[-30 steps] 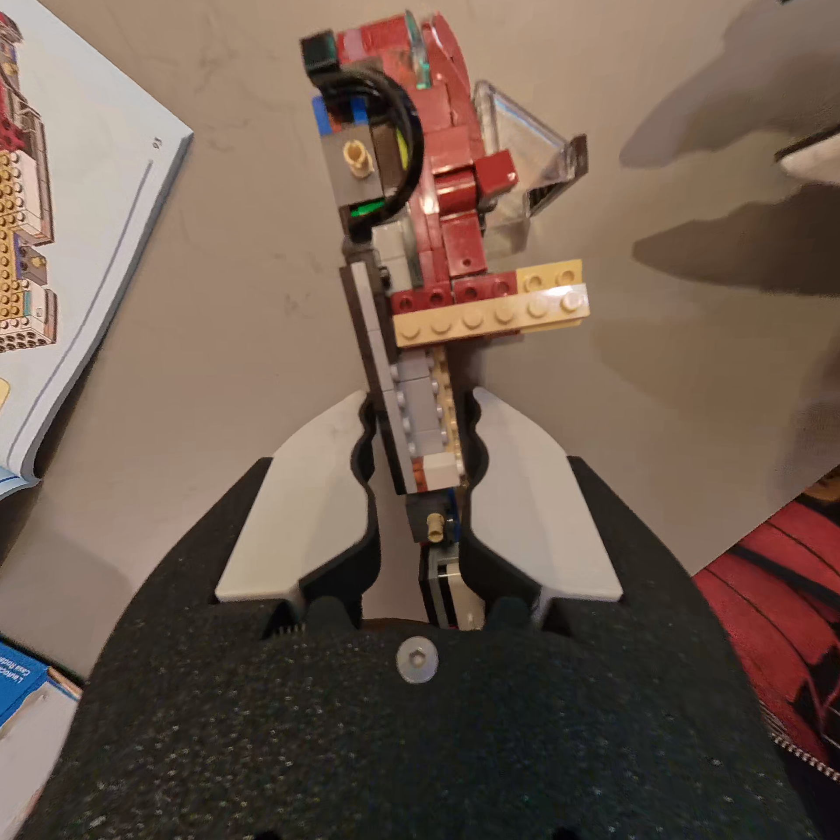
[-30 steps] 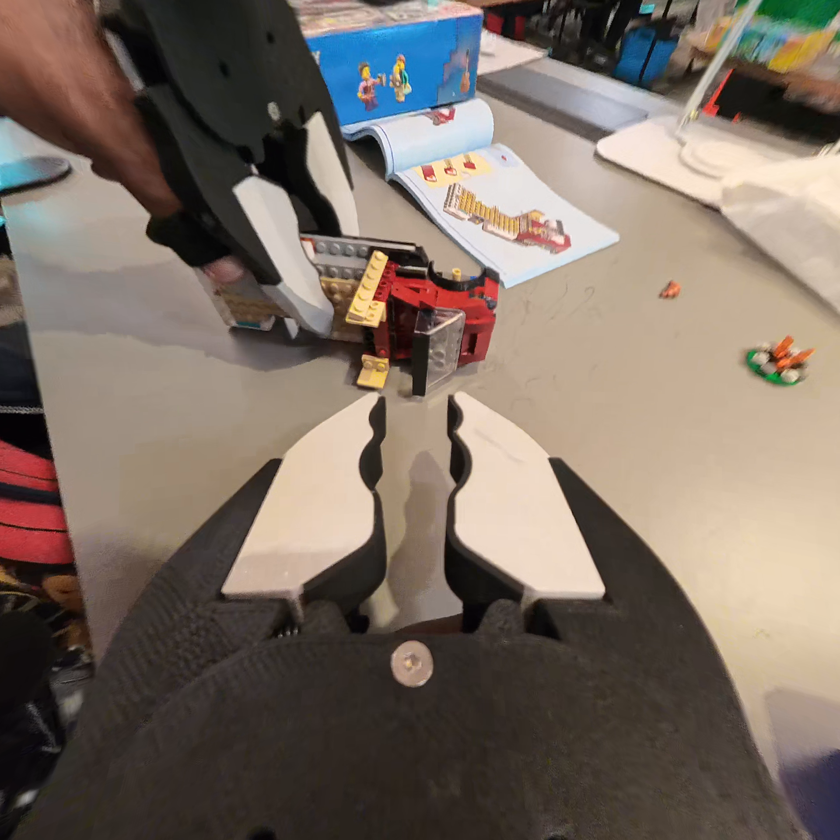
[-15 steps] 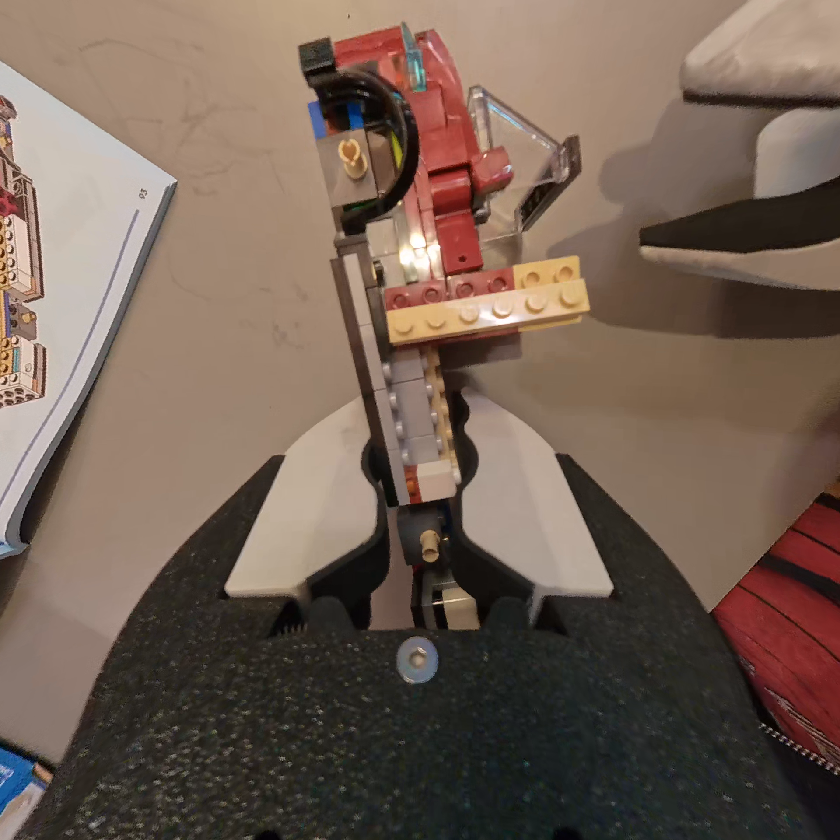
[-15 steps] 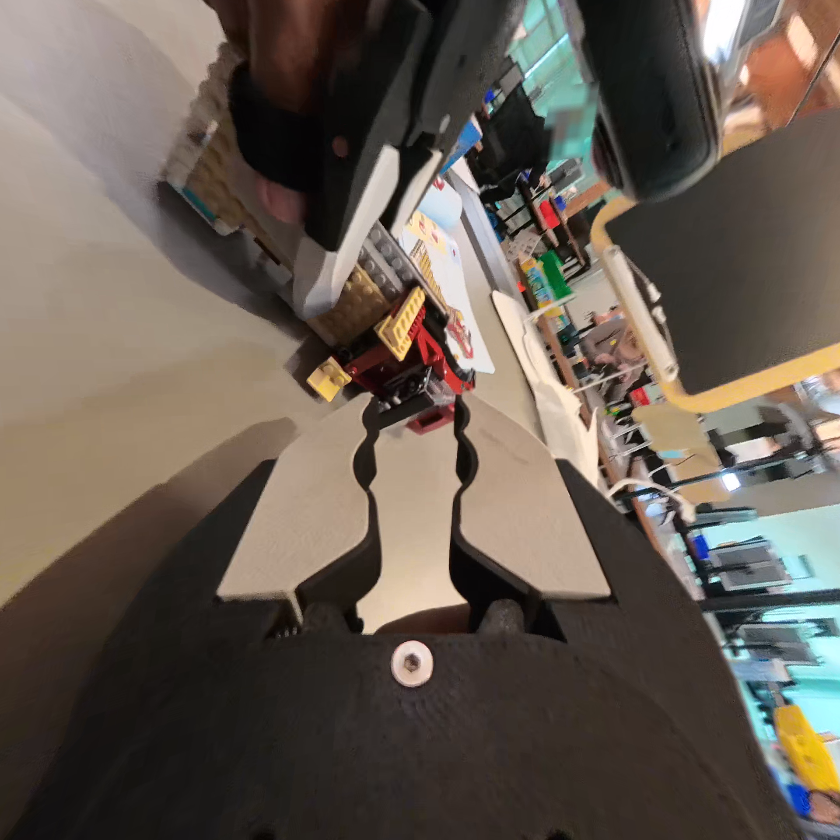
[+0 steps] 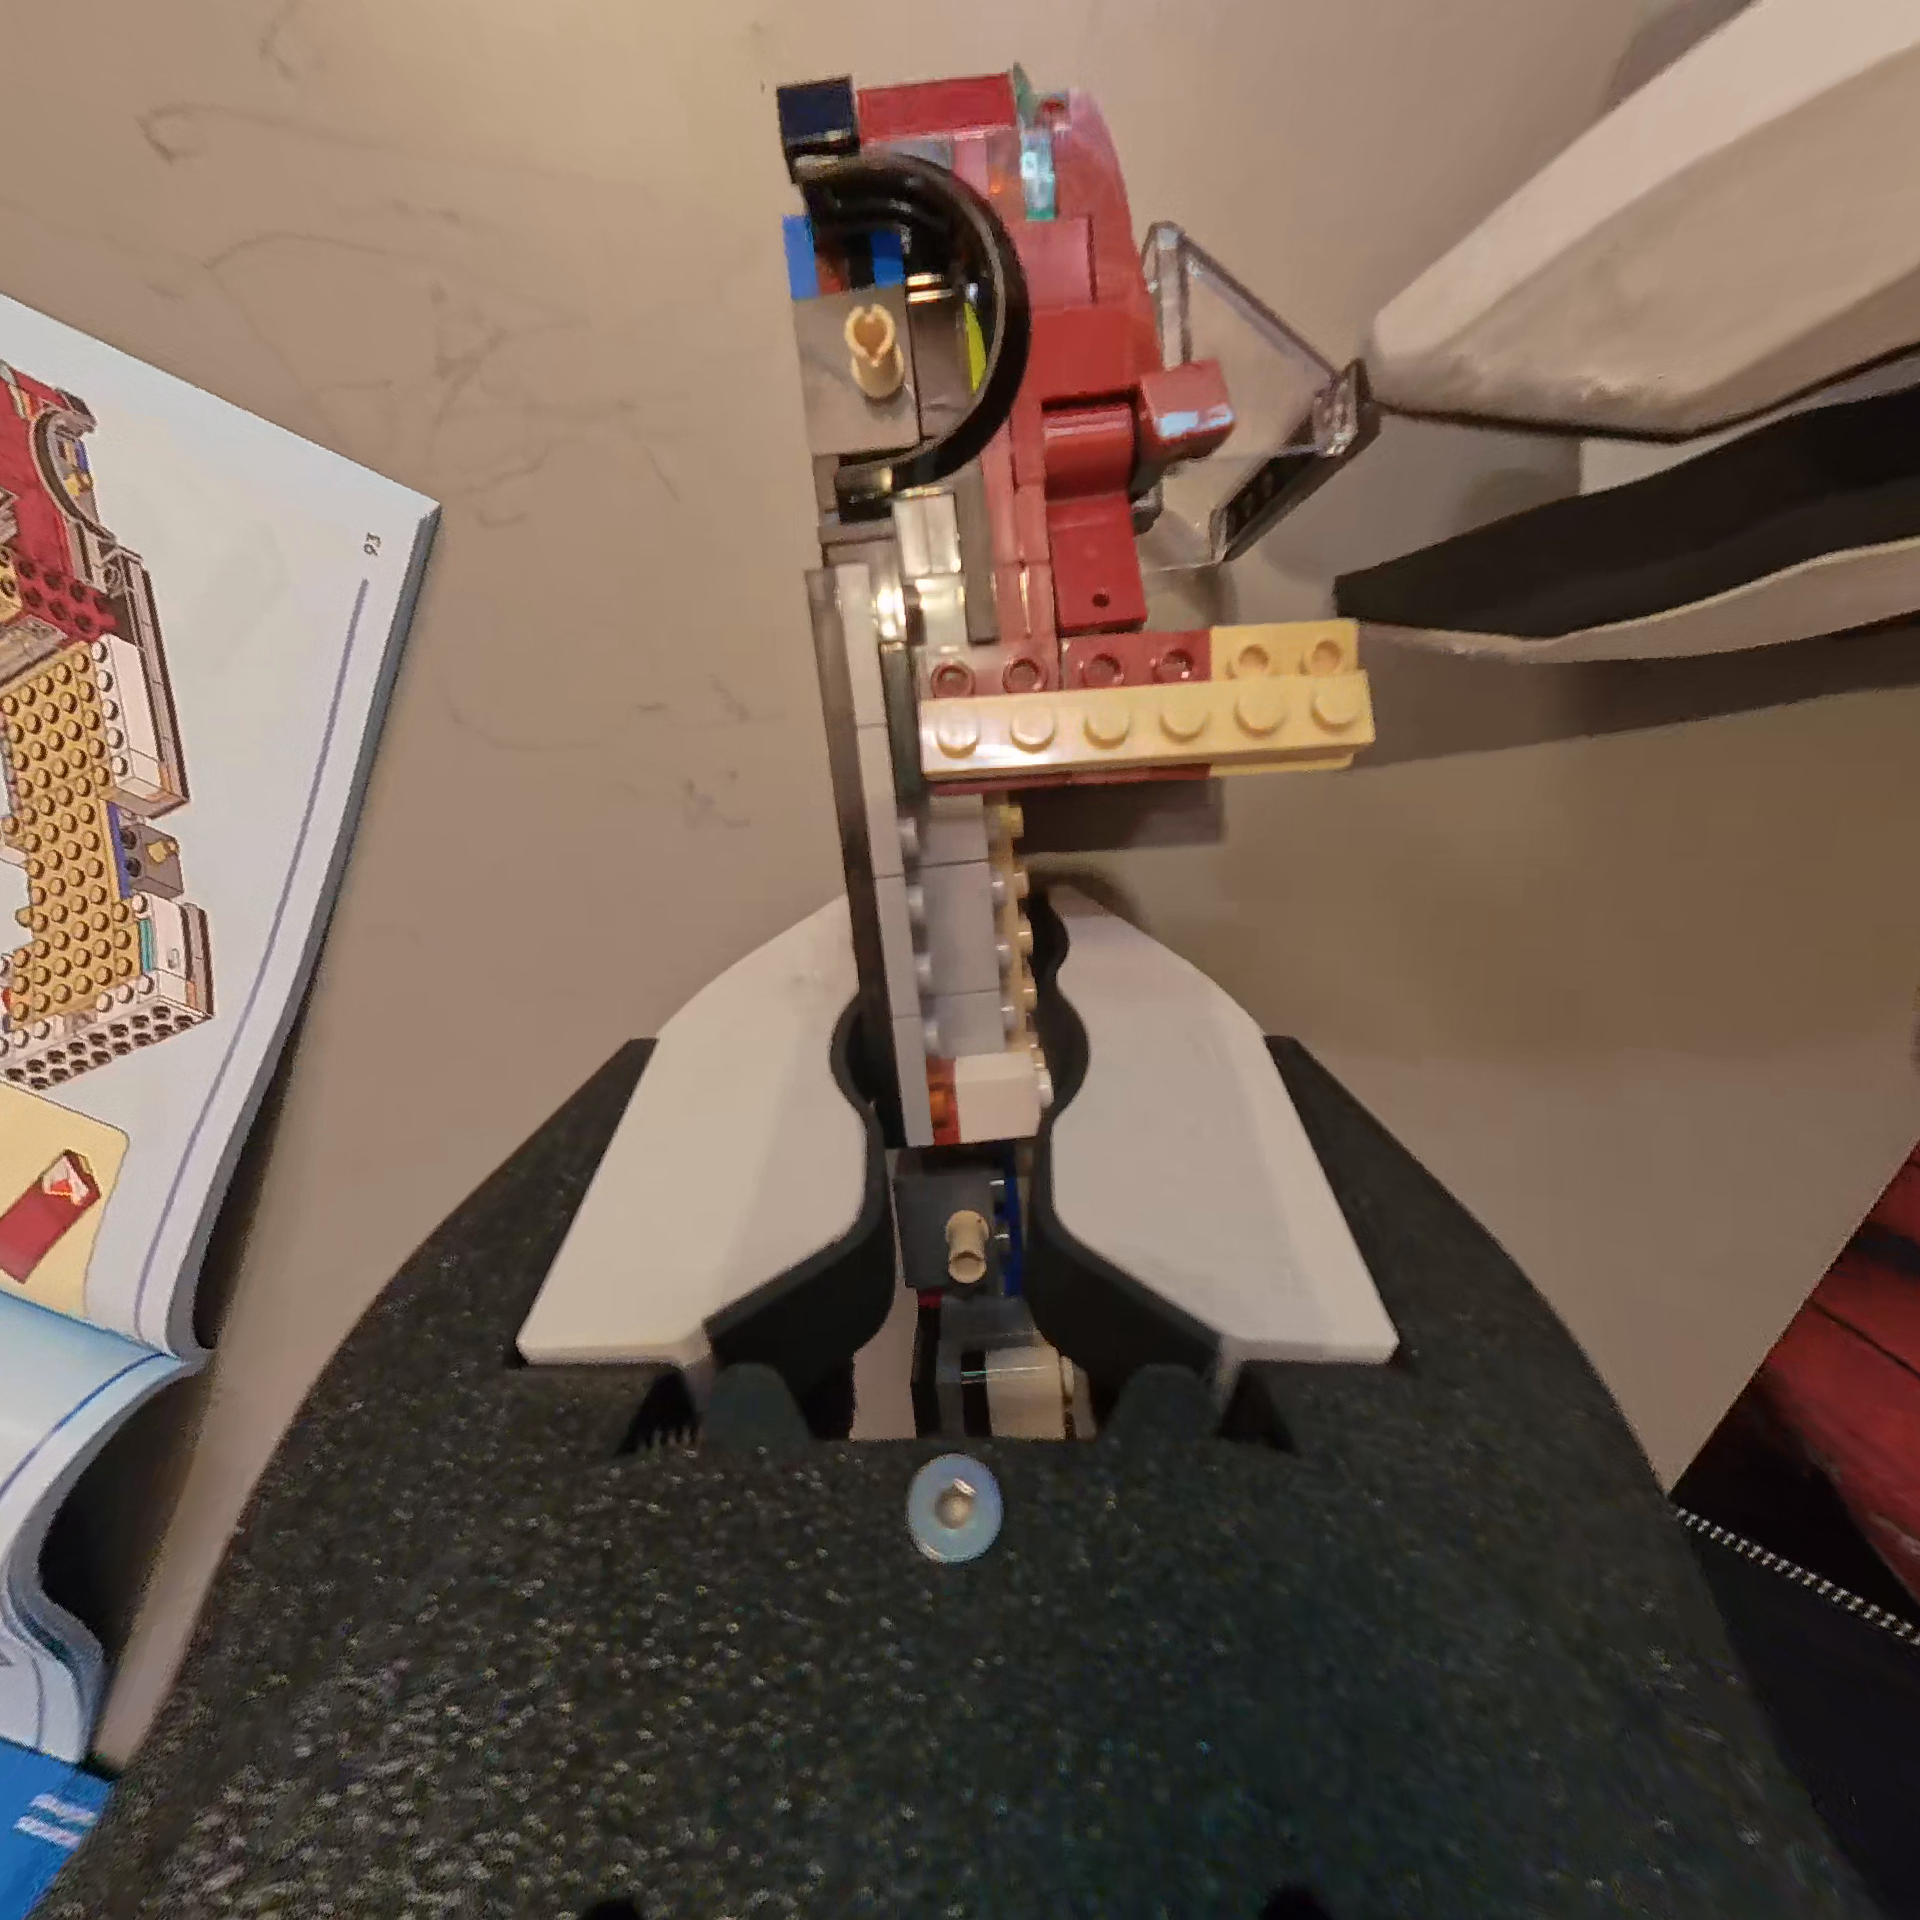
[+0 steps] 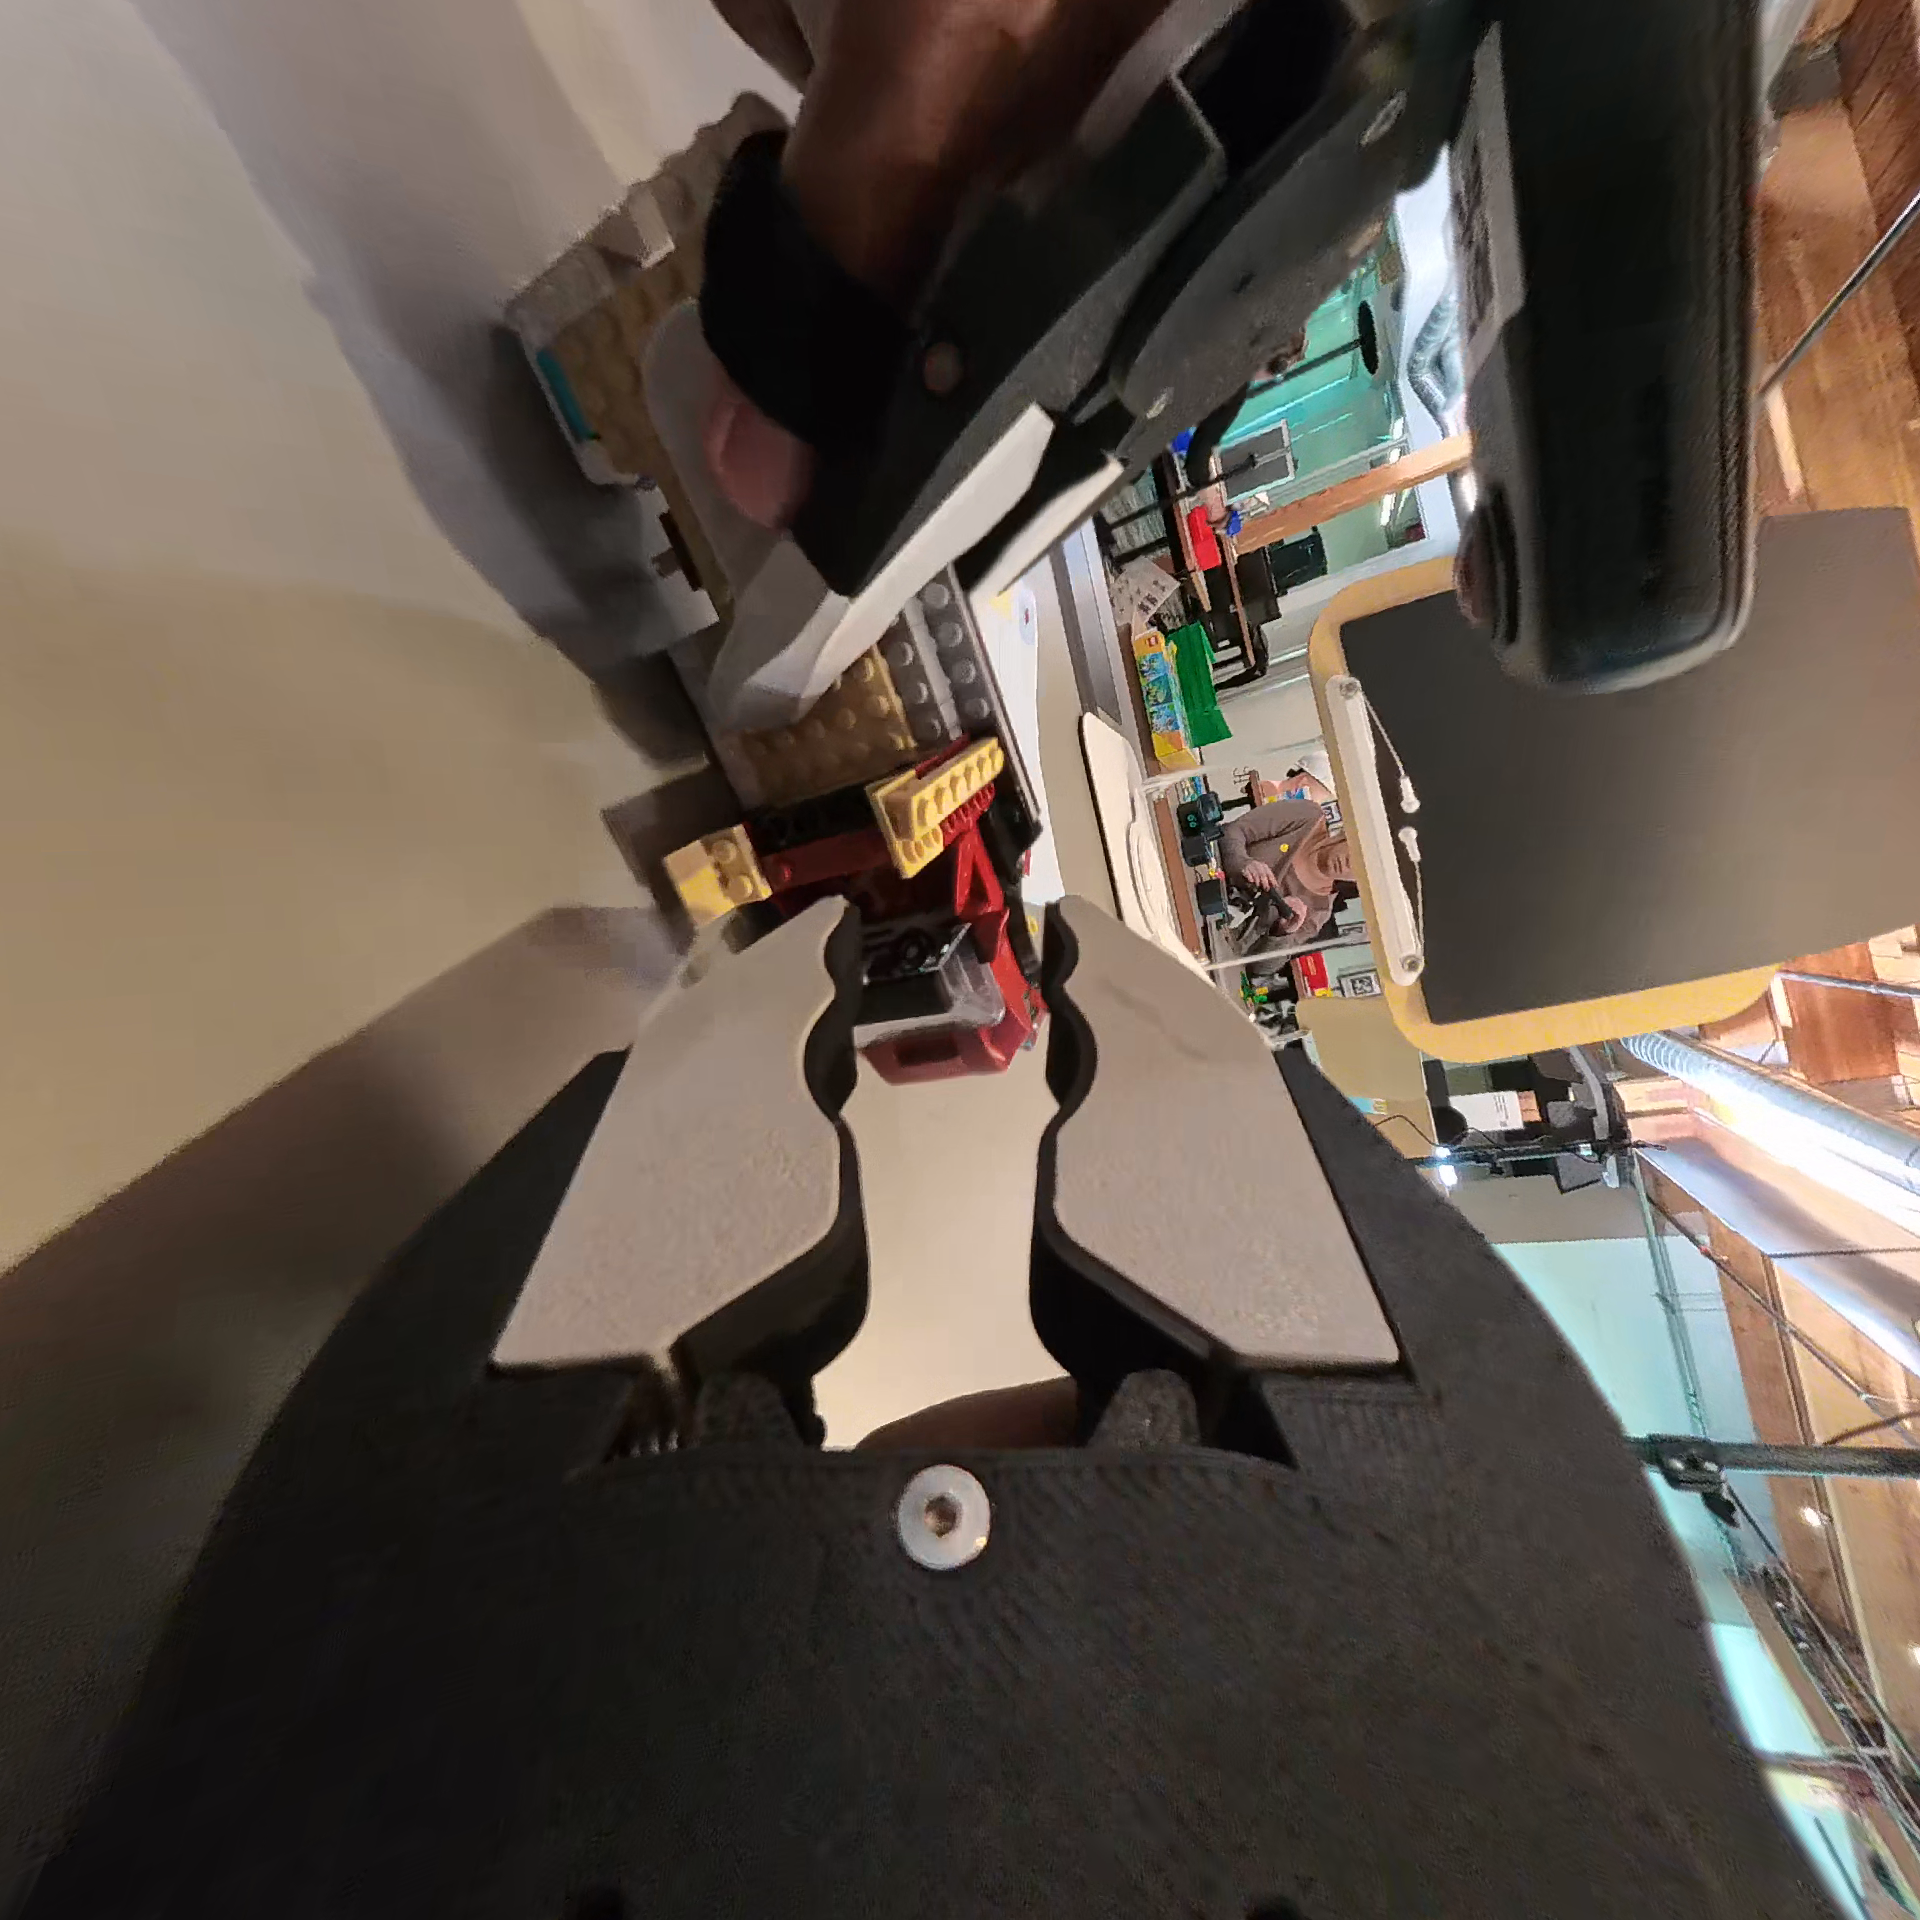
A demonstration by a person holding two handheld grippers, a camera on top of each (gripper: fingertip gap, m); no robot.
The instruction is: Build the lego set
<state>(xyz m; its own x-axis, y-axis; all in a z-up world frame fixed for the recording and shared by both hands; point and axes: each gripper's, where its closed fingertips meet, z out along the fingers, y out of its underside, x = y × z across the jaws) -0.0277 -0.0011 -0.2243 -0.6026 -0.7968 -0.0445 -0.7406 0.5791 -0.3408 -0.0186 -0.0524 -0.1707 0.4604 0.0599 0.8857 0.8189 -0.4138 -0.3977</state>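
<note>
Brick-built model [image 5: 1039, 436], dark red, tan and grey, with a clear windscreen [image 5: 1226, 343] at its far end and a long tan plate [image 5: 1143, 717] jutting sideways. Lies on its side low over the beige table [image 5: 520, 208], seemingly resting on it. Pinched at its thin grey-and-tan base by the left gripper [image 5: 956, 935], one pad against the dark outer plate and the other against the tan studs, with the base running back deep between the fingers. Bare axle pins showing on the underside, no wheels on them.

Right gripper [image 6: 945, 935] spread apart, turned on its side, tips straddling the red windscreen end of the model. One fingertip right at the corner of the clear piece, the other just beside the end of the tan plate, and neither plainly pressing, so nothing clamped there.

Around it: an open instruction booklet [image 5: 208, 727] with build pictures lying flat to the left, just beside the left gripper, and a corner of a blue box [image 5: 42, 1839] nearer still. In the right wrist view, a hand [image 6: 883, 156] around the left gripper's black body, and a busy room beyond the table edge.
</note>
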